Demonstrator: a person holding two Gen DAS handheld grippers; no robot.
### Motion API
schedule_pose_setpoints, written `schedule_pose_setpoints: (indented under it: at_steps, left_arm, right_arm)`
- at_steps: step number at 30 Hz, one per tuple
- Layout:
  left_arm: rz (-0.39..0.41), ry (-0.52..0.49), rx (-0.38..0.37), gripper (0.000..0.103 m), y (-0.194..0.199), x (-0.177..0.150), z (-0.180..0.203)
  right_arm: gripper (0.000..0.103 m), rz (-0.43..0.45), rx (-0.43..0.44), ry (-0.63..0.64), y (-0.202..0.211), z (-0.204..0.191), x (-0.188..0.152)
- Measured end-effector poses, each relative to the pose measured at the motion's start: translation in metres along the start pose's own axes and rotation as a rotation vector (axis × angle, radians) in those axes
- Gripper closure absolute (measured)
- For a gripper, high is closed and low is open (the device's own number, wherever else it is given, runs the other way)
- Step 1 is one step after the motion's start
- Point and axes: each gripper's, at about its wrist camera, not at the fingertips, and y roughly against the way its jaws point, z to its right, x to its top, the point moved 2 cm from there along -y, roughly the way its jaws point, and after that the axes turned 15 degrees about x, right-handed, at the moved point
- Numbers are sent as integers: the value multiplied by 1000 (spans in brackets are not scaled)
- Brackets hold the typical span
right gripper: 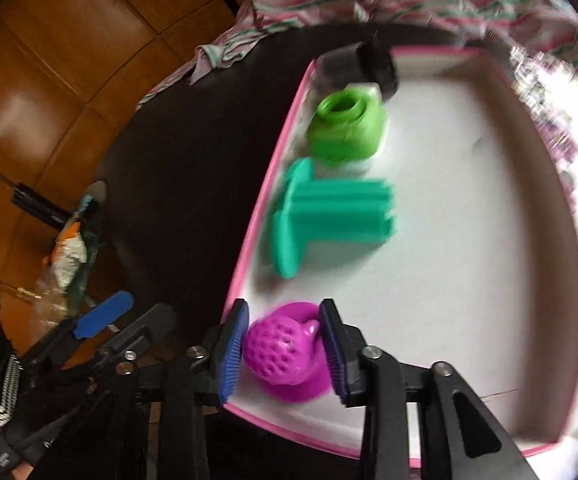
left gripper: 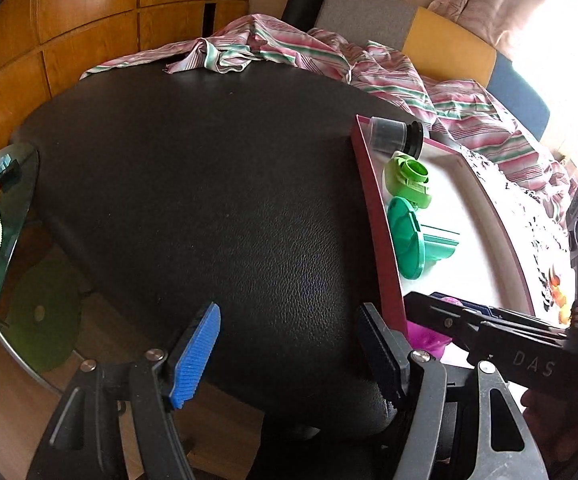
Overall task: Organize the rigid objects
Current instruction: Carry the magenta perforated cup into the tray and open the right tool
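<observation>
Table (left gripper: pixel 209 180) black and grained, bearing a shallow white box (right gripper: pixel 265 184) with a pink rim along its right side. Inside the box, lined up beside the near wall, 4 plastic pieces: teal flanged piece (right gripper: pixel 329 220) lying on its side, lime-green collar (right gripper: pixel 345 128) beyond it, black-capped clear cup (left gripper: pixel 393 136) in the far corner, and, nearest, magenta perforated dome (right gripper: pixel 281 356) resting on the box floor.

Right gripper (right gripper: pixel 283 320) set narrowly around the dome, 1 of the fingers (right gripper: pixel 233 352) against its rounded flank, the other beside its small loop; pressing or merely touching, impossible to tell through the blur. Left gripper (left gripper: pixel 289 332) spread wide over bare table, holding nothing.

Probably light, stiff and hollow, that dome, with a smooth curved shell likely to slip or roll under a squeeze. Better taken low across the widest part, or by the flared base, not by the thin loop.

Base of the dome partly hidden behind the pads; far side of the box washed out by window glare; cup blurred and its contents unreadable
</observation>
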Motion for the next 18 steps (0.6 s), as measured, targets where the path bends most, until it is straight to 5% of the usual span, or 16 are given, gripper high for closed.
schedule_pose_setpoints:
  at_steps: [18]
  left_arm:
    - [60, -19, 13, 32, 19, 5, 2]
  right_arm:
    - [60, 92, -21, -11, 36, 0, 5]
